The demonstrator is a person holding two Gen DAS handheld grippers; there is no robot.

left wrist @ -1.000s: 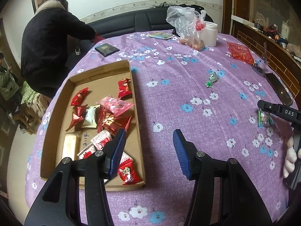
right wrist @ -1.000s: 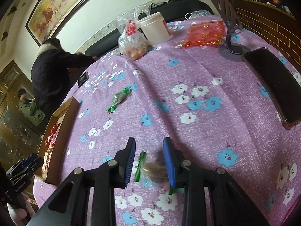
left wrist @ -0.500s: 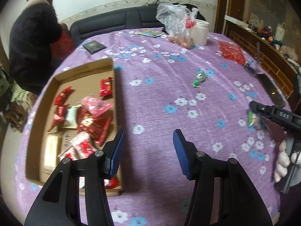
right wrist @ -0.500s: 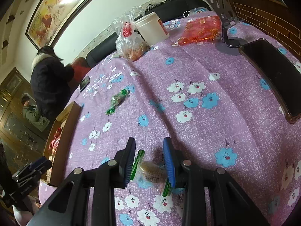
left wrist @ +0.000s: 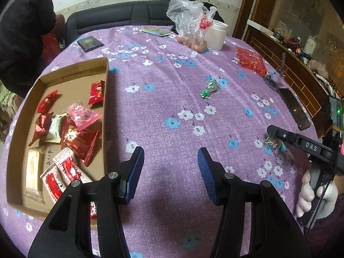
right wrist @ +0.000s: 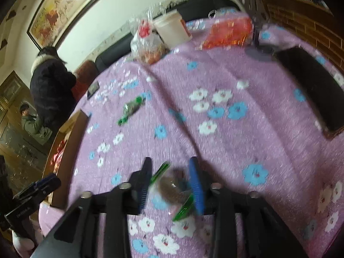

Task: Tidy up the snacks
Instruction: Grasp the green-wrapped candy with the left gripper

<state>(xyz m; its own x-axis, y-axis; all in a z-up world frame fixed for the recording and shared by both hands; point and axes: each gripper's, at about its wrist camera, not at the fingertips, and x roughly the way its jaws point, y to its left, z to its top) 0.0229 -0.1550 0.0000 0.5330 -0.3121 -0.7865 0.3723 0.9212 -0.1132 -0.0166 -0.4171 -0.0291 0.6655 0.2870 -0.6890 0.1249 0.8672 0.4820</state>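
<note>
My right gripper [right wrist: 172,185] is shut on a clear green-edged snack packet [right wrist: 172,190] with a brown cake inside, held just above the purple flowered cloth; it also shows in the left wrist view [left wrist: 274,144]. My left gripper [left wrist: 169,172] is open and empty over the cloth, just right of the cardboard tray [left wrist: 105,99]. The tray holds several red, pink and white snack packets [left wrist: 75,137]. A green wrapped candy [left wrist: 209,88] lies loose on the cloth, also in the right wrist view [right wrist: 131,108].
At the back stand a plastic bag of food [left wrist: 191,30], a white tub [left wrist: 215,34] and a red packet [left wrist: 250,61]. A black phone [left wrist: 293,107] and a phone stand [right wrist: 257,32] lie at the right. A person in a dark coat [right wrist: 51,90] stands behind the table.
My right gripper has lifted and swung with the green-edged packet between its fingers. My left gripper has shifted right, away from the tray, staying open.
</note>
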